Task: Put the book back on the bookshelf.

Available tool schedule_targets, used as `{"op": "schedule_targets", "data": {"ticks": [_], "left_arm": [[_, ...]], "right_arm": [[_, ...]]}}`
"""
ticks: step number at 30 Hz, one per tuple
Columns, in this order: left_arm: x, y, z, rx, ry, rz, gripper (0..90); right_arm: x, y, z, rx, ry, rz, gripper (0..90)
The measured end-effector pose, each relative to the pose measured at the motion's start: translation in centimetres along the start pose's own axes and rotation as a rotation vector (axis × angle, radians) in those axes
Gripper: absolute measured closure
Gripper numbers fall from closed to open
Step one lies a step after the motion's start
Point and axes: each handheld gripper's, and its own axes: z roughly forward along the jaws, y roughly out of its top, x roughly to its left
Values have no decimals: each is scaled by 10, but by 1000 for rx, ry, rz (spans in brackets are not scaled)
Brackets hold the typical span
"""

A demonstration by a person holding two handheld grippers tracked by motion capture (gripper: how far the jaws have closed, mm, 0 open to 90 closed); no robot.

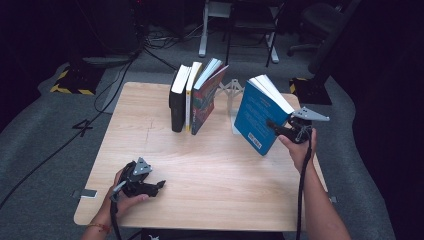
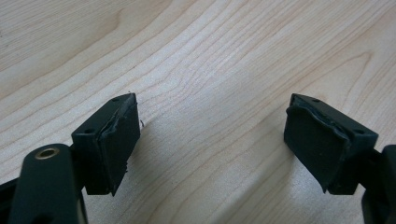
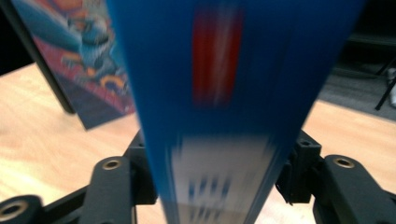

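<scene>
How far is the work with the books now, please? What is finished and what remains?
Three books already stand together at the table's far edge, leaning on each other. The blue book is in hand: it sits tilted between the right gripper's jaws, above the table. It probably still has to join the row. The left gripper rests open near the front edge.

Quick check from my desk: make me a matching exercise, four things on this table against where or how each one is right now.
Things:
1 blue book
2 black book
3 left gripper
4 white stand

States:
A jaws wide apart, low over bare wood
B behind the blue book, at the far edge
C tilted, between the right gripper's jaws
D upright, leftmost in the row

Pairs: 1-C, 2-D, 3-A, 4-B
</scene>
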Motion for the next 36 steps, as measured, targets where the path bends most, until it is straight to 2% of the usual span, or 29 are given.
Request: {"op": "schedule_targets", "data": {"ticks": [3,8,10,12,15,17,19,23,27,33,36], "left_arm": [[0,0,0,0,1,-1,188],[0,0,0,0,1,0,189],[0,0,0,0,1,0,188],[0,0,0,3,2,-1,189],[0,0,0,1,2,-1,189],[0,0,0,2,3,-1,188],[0,0,0,2,2,-1,189],[0,0,0,2,2,0,189],[0,0,0,1,-2,0,188],[0,0,0,0,-2,2,188],[0,0,0,0,-3,2,187]], "right_arm": [[3,-17,8,50,-10,-29,446],[3,-43,19,63,16,-13,445],[3,-54,25,84,10,-43,444],[3,-64,30,99,33,-38,444],[3,-75,34,94,46,-28,482],[4,-80,34,60,32,-10,564],[4,-83,35,35,30,22,588],[12,-82,38,26,-2,21,603],[26,-80,46,13,-56,55,607],[40,-69,63,33,-138,92,611],[42,-64,69,45,-152,104,612]]}}
